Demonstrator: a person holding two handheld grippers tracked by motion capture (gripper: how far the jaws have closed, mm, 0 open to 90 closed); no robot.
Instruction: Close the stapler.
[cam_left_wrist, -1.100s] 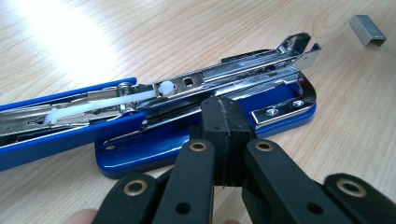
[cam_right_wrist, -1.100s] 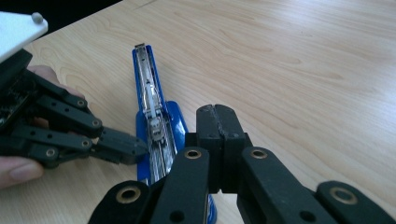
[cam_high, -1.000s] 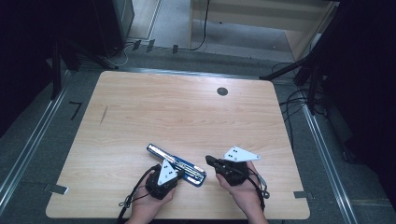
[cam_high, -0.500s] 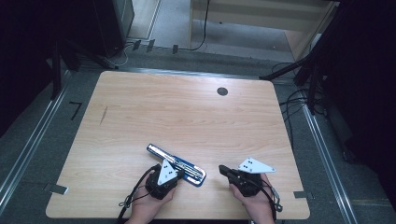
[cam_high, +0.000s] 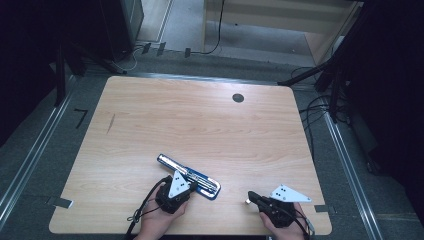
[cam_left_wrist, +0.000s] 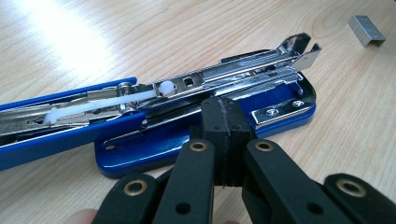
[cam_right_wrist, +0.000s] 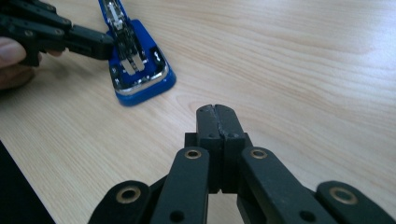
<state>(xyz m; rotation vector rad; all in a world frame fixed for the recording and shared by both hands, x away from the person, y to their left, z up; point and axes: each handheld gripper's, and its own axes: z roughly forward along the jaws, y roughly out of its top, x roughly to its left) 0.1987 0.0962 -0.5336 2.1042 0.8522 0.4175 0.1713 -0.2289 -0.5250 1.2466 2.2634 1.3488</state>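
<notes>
A blue metal stapler (cam_high: 189, 177), swung open so its chrome staple channel lies bare, rests on the pale wooden table (cam_high: 200, 125) near the person's edge, left of centre. The left gripper (cam_left_wrist: 223, 135) sits just at the stapler's near side, its black jaws pressed together with nothing between them and their tips against the blue base; the left hand (cam_high: 159, 222) holds it low over the table, pointing away from the person. The right gripper (cam_right_wrist: 218, 122) is well apart to the right, jaws likewise together and empty, angled toward the stapler, held in the right hand (cam_high: 280, 225) at the table's near edge. A small strip of metal staples (cam_left_wrist: 367, 30) lies beyond the stapler's head.
</notes>
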